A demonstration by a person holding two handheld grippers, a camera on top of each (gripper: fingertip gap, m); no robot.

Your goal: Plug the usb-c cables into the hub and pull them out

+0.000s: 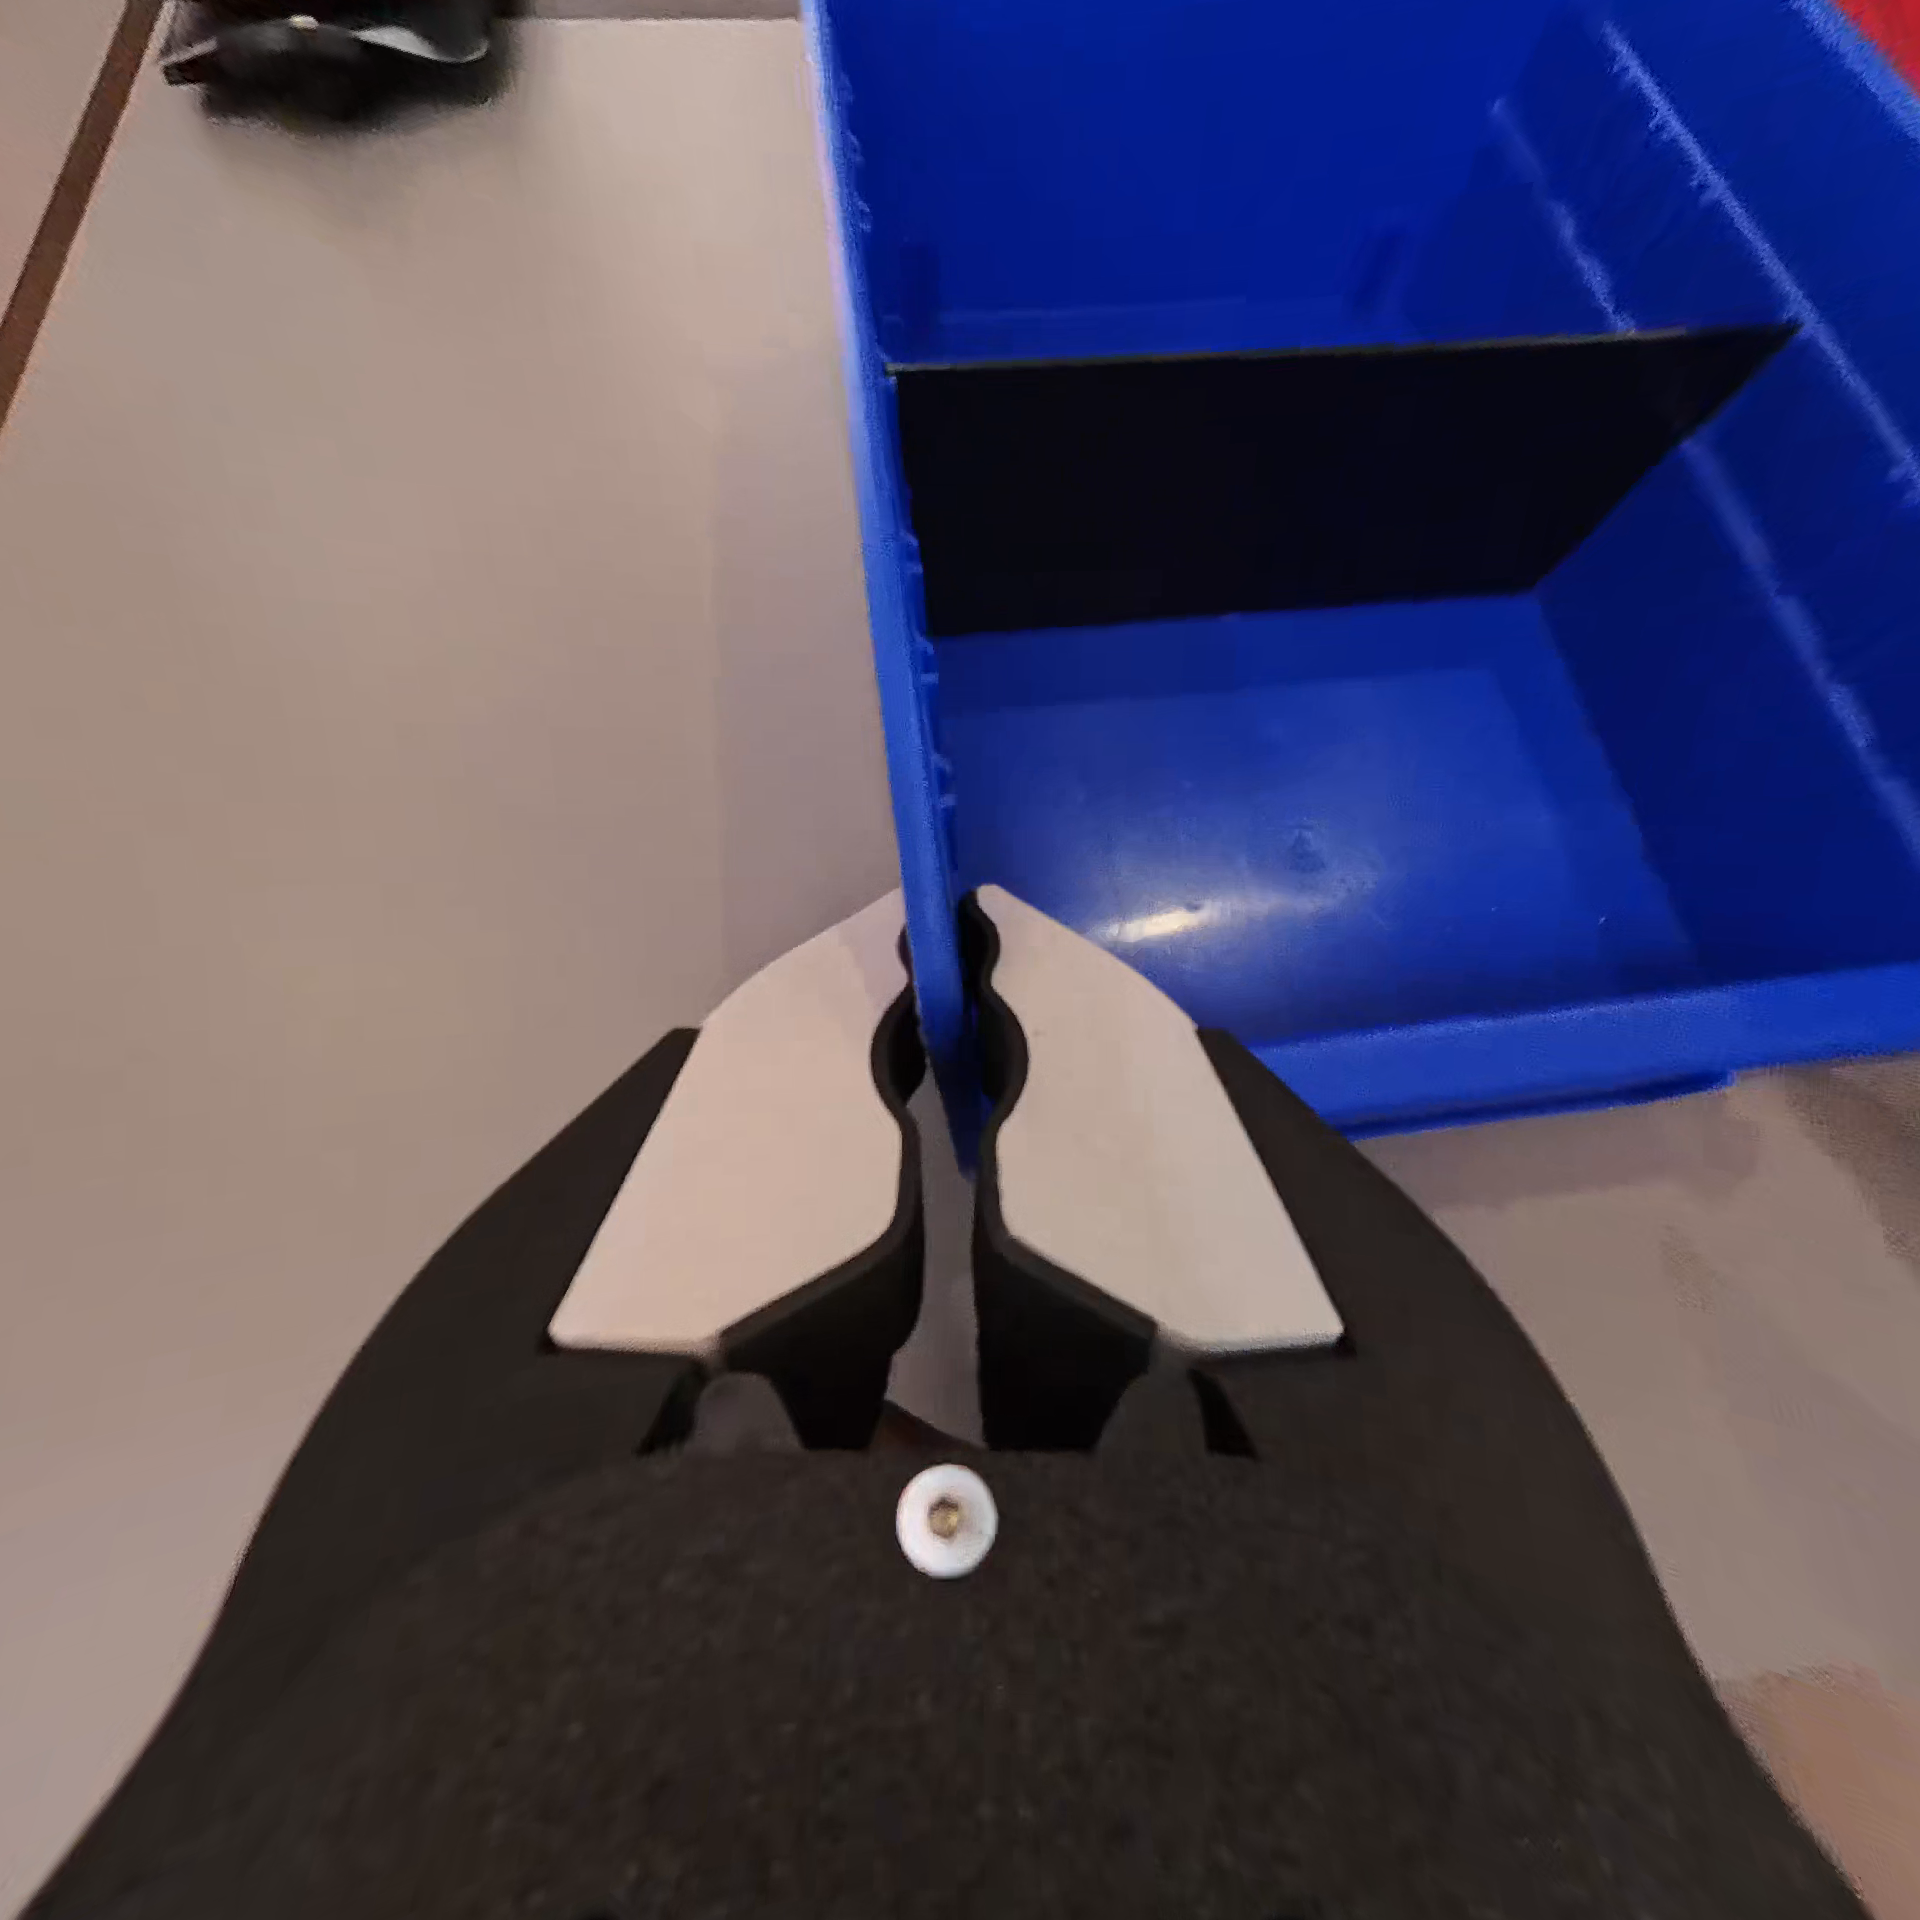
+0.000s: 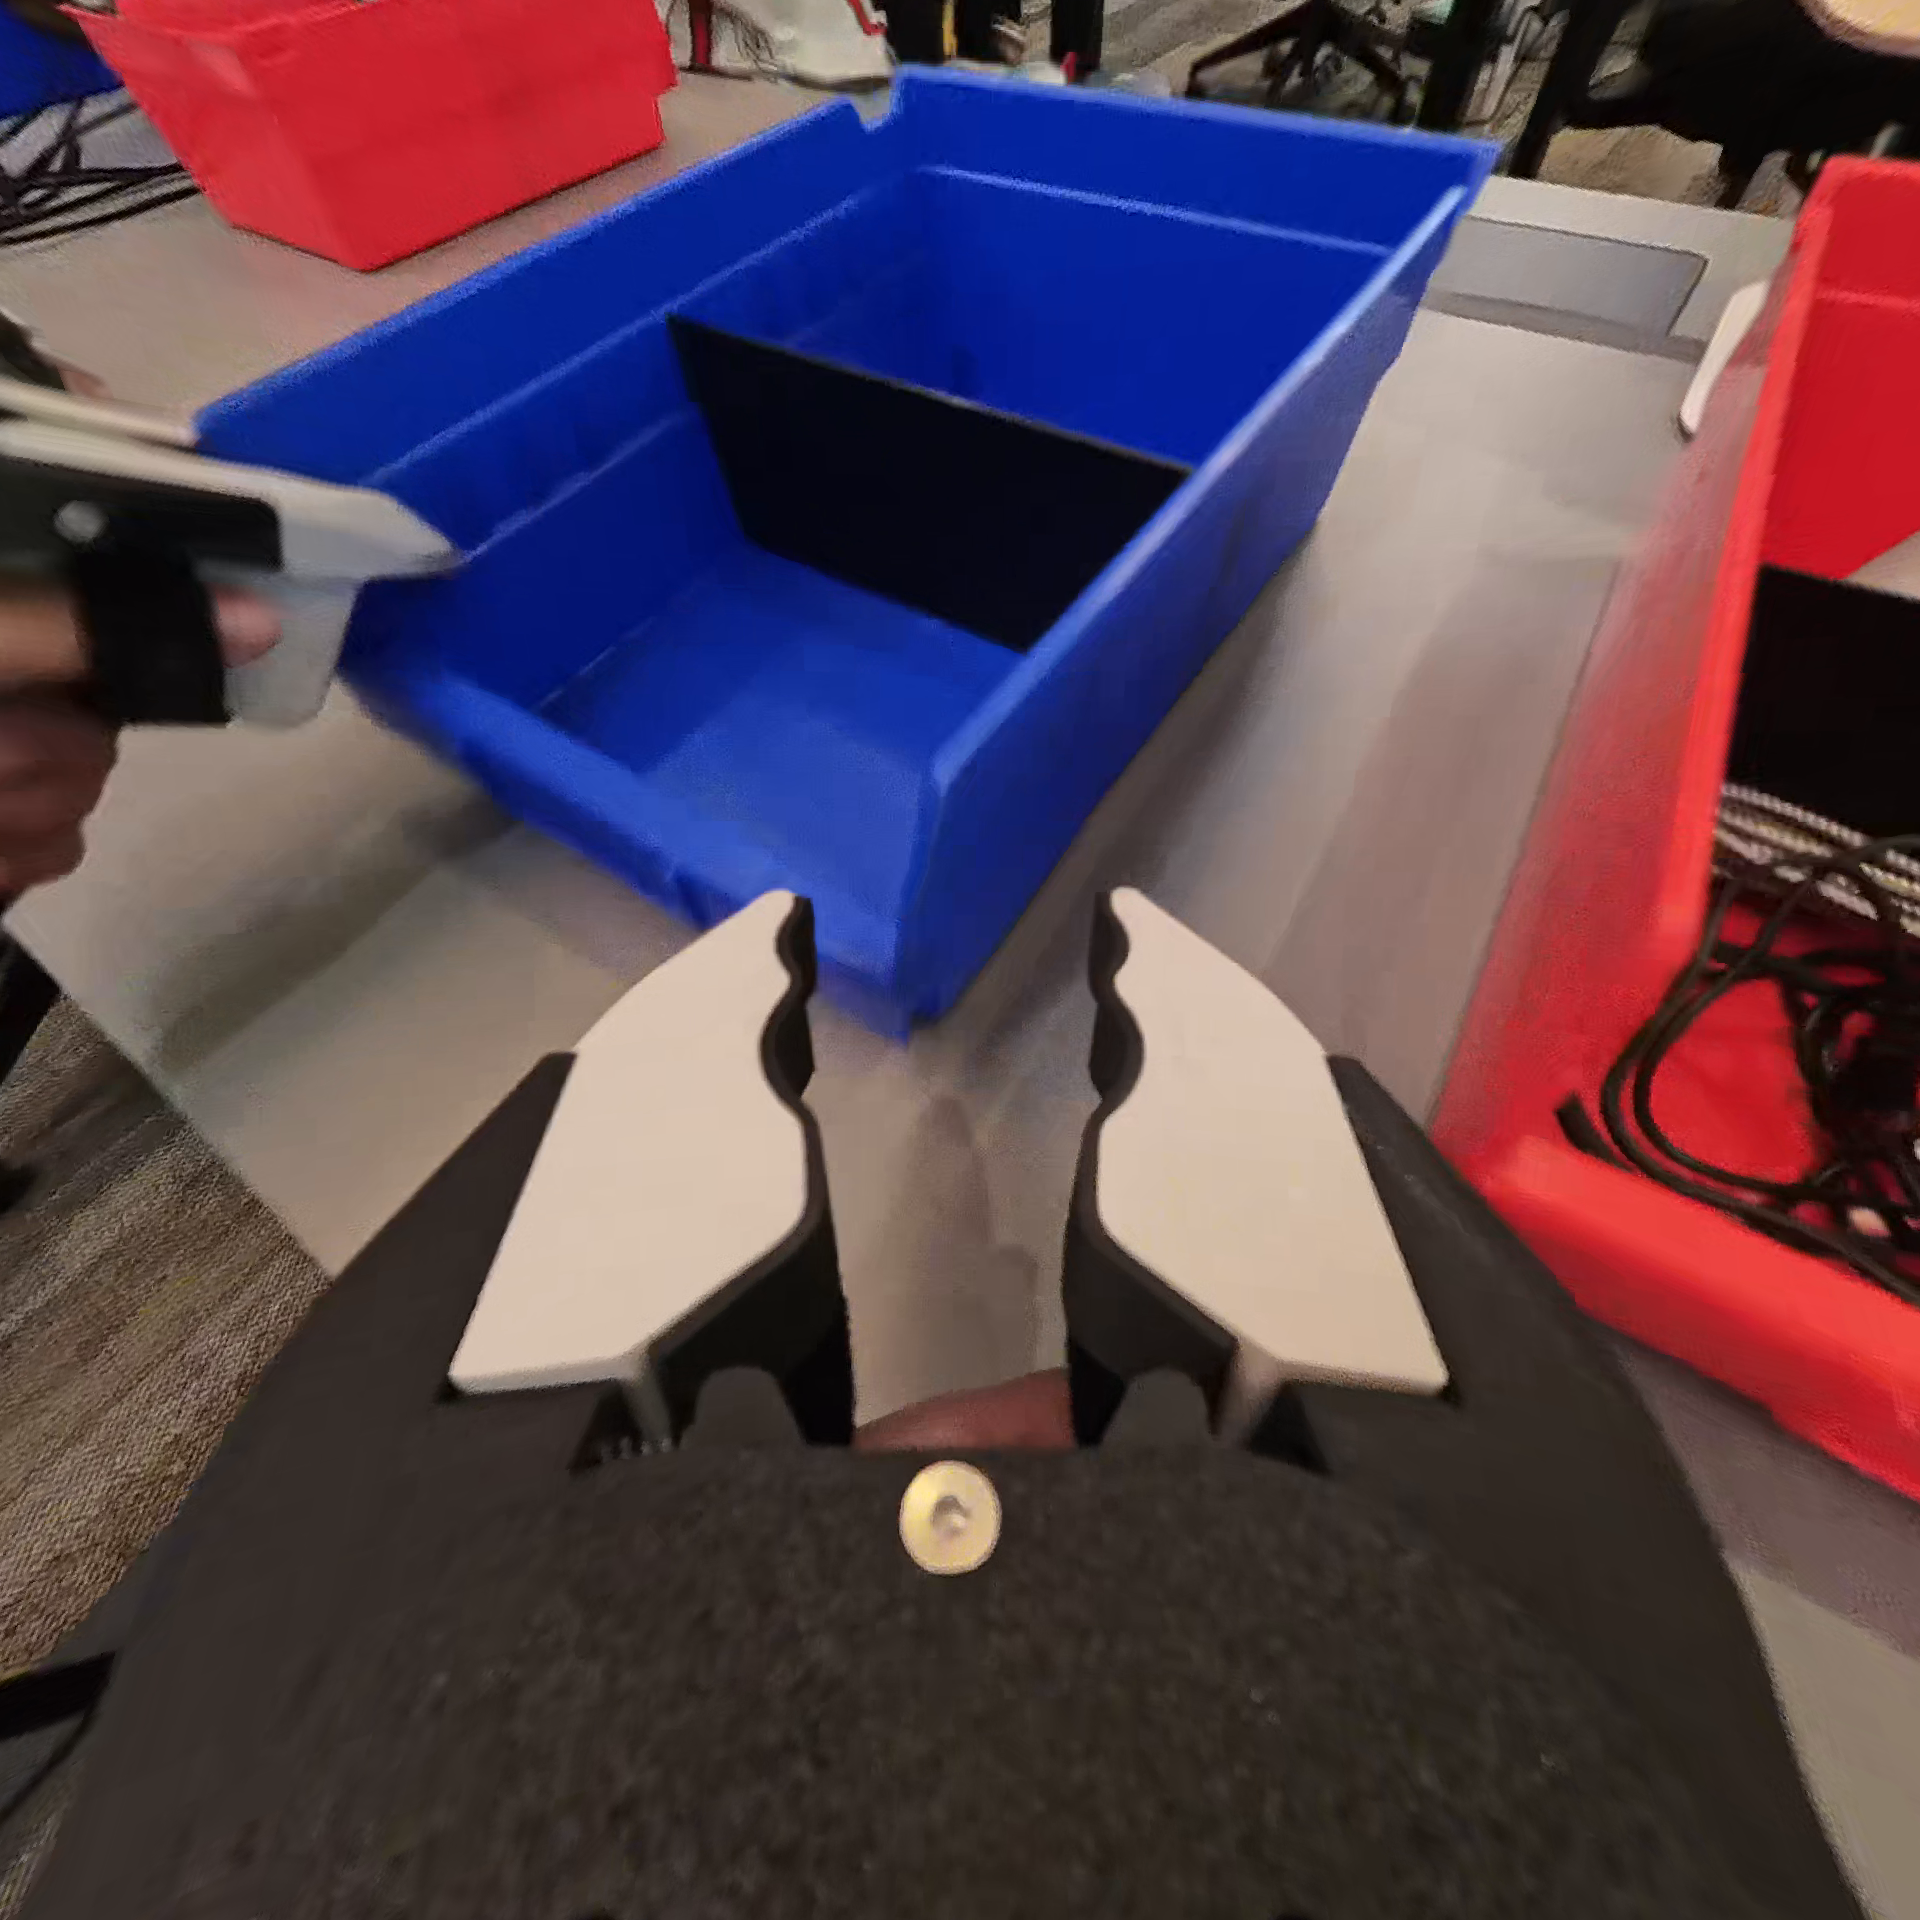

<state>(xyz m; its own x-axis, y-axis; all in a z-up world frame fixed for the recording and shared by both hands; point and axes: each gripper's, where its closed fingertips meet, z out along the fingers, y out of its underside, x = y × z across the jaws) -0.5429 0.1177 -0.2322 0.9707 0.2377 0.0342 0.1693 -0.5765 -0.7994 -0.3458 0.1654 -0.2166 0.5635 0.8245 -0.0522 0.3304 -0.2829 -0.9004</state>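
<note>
- Left claw point(image 1: 940, 925) clamped narrow on the near left wall of the blue bin point(image 1: 883, 520), one finger outside, one inside the rim.
- Also visible from the right wrist view, coming in from the left edge with a hand point(image 2: 42, 727) behind it, tips at the bin's near left corner.
- Right claw point(image 2: 951, 925) spread wide, holding nothing, hovering over the grey bench point(image 2: 1351, 675) just short of the blue bin's near right corner.
- Blue bin sitting on the bench, split by a black divider point(image 1: 1299, 488) into a near and a far compartment; near one bare, only glare on its floor; far one only partly in view.
- Just right of the right claw, a red bin point(image 2: 1621, 935) with a tangle of black cables point(image 2: 1766, 1091) plus a braided one, likely the usb-c cables; plug ends too blurry to confirm.
- No hub to point at in either view.
- Further back on the left, another red bin point(image 2: 384, 125).
- In the left wrist view, a blurry dark object point(image 1: 332, 62) at the far end of the bench, can't tell what.
- Chair legs and floor clutter past the bench.
</note>
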